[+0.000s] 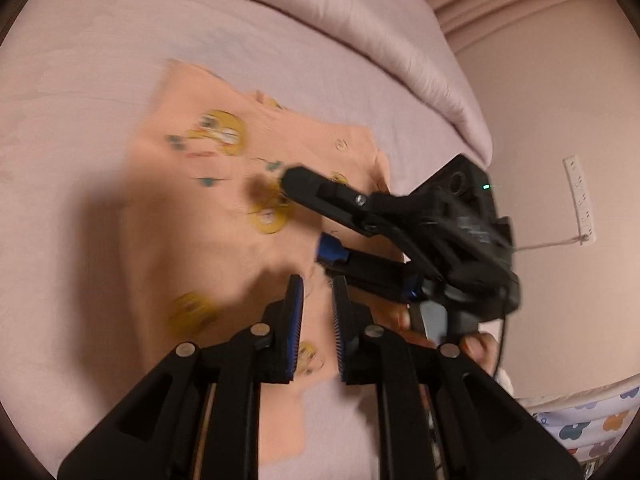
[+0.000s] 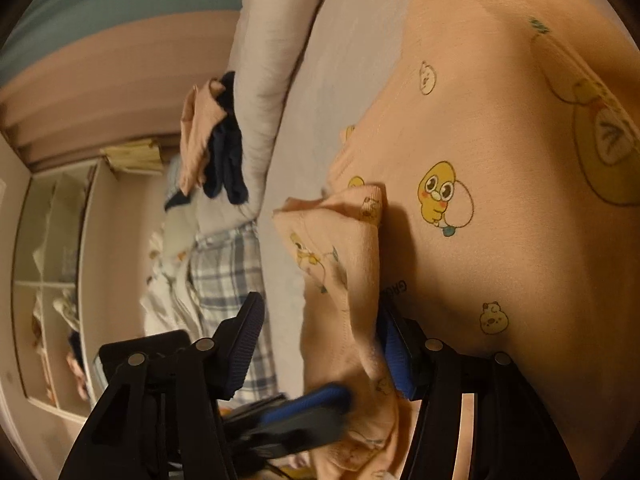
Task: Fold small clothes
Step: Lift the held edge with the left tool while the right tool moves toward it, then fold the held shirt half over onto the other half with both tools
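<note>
On the pink bed sheet (image 1: 100,80), in the middle of the left wrist view, lies the peach garment (image 1: 208,208), printed with yellow cartoon chicks and spread mostly flat, its far edge toward the rolled duvet (image 1: 360,40). It looks laid out this way so that a side or sleeve can be turned in over the body, which I judge to be the fold in hand.

The left gripper (image 1: 318,300) points down over the garment's near right part, its blue-padded jaws a narrow gap apart; cloth shows behind the gap, but blur keeps me from telling whether any of it is pinched. The right gripper (image 1: 308,216) reaches in from the right, just beyond the left one, with its jaws set wide, one finger above the cloth and one at its edge. In its own view the right gripper (image 2: 320,344) has a raised flap of the garment (image 2: 480,160) standing between the spread fingers, the cloth resting against the right pad (image 2: 394,352) while the left pad stands clear, so it holds nothing firmly. The flap is probably being lifted or passed toward the left gripper, whose blue tip (image 2: 320,400) smears across the bottom of that frame.

Both views are motion-blurred. The garment's near end is covered by the left gripper's arms, so its full shape is unclear. A heap of other clothes (image 2: 212,140) and a plaid fabric (image 2: 228,272) lie at the left, well apart.
</note>
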The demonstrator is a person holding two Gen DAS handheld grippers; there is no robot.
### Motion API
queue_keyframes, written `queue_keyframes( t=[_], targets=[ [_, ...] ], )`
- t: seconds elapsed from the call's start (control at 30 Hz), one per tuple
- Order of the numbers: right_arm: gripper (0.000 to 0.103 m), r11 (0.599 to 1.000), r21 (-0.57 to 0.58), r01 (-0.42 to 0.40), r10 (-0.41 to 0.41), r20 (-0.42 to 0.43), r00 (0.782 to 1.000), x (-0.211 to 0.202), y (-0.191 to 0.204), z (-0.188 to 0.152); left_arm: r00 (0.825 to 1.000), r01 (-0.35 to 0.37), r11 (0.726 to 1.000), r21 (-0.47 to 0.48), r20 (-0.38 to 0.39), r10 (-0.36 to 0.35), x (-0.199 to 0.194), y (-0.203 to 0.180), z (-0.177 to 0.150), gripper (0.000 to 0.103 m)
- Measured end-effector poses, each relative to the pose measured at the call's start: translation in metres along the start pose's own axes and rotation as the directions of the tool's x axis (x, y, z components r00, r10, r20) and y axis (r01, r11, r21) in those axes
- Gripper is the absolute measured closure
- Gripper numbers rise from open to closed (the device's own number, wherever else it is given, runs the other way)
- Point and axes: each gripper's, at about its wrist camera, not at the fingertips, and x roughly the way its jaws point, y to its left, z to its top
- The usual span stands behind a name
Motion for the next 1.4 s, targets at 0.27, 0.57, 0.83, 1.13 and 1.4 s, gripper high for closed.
queue_keyframes(
  t=[0.27, 0.57, 0.83, 1.13, 1.4],
  targets=[
    [0.085, 0.964, -0.155, 0.217, -0.212, 0.05, 0.976, 0.013, 0.009, -0.005, 0.995, -0.045, 0.991, -0.128, 0.077, 0.055, -0.042, 0.061, -0.035, 0.073],
    [0.094, 0.838, -0.384, 0.388, -0.311, 0.248, 0.918, -0.026, 0.073, -0.005, 0.999, -0.018, 0.988, -0.151, 0.048, 0.025, -0.03, 0.077, -0.049, 0.072],
    [0.094, 0.783, -0.281, 0.554, -0.466, 0.325, 0.823, -0.069, 0.045, 0.026, 1.0, -0.003, 0.992, -0.127, 0.013, 0.005, -0.007, 0.069, -0.046, 0.072],
    [0.086, 0.814, -0.175, 0.554, -0.496, 0.289, 0.819, -0.064, 0.003, 0.05, 1.0, 0.003, 0.998, -0.067, -0.006, -0.004, 0.01, 0.051, -0.036, 0.072],
    [0.08, 0.638, -0.351, 0.685, -0.505, 0.481, 0.717, -0.076, 0.057, 0.009, 0.997, -0.033, 0.997, 0.063, 0.066, 0.029, 0.026, 0.025, -0.027, 0.075]
  ],
)
